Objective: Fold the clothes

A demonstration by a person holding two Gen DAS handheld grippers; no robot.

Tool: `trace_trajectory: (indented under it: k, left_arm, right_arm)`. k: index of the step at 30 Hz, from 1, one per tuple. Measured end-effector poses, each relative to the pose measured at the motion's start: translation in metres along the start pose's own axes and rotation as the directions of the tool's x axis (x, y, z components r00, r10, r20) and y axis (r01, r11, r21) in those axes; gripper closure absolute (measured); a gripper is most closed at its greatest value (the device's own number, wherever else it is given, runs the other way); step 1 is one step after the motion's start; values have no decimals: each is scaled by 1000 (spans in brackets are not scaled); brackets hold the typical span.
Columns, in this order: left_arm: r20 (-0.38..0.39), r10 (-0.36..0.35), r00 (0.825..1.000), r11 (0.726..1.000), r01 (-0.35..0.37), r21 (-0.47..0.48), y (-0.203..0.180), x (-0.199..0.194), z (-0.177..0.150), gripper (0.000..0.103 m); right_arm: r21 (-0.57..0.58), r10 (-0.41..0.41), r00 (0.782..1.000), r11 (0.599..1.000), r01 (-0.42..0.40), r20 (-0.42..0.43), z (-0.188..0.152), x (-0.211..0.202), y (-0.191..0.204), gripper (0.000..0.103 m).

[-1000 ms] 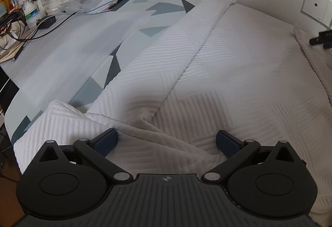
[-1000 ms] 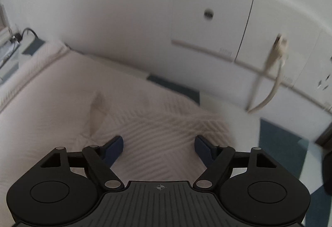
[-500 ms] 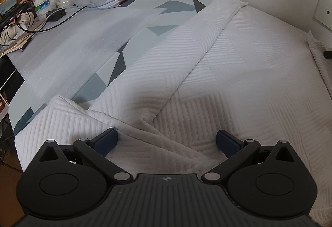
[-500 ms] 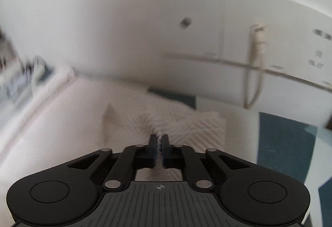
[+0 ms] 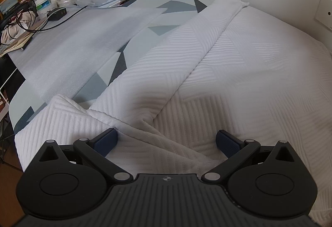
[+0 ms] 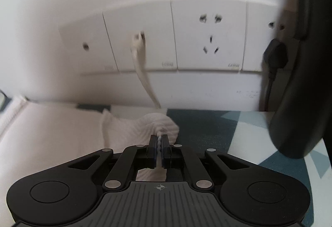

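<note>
White garment corner pinched in right claw; left claw wide, straddling fold.

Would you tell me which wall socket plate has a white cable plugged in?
The second plate from the left; the white cable hangs from it, while its neighbours are empty.
</note>
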State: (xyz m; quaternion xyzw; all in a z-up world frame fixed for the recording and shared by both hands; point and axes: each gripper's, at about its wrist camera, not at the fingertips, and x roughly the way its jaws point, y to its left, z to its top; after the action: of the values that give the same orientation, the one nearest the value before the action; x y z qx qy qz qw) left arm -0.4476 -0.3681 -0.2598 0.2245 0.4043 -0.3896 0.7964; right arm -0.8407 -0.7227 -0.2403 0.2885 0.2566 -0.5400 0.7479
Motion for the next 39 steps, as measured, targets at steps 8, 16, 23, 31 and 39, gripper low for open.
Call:
trace_trajectory:
  k: [8,16,23,31,39]
  left_arm:
    - [2,0,1000,1000,0,1,0,-1,-1,0]
    - [0,-6,1000,1000,6,9,0,0,-1,0]
    - [-10,-62,998,995,62,76,6,-2,-3,0]
    - [8,-267,964,958,265,109,38,-14,2,0]
    - [145,-496,856,849,444,286,119,-55,15,0]
  right_arm:
    - [-43,26,999,999,-25,34,-5,-25,2,54]
    - [-96,193,979,975,-198,-58,-40,-103,9,51]
    - [-85,182,980,978,-188,-78,-83,-169,17,50]
    - [125,-33,975,992,6,220,-95,-308,8,50]
    - [233,-235,892,960,153,387,-156,-453,51,40]
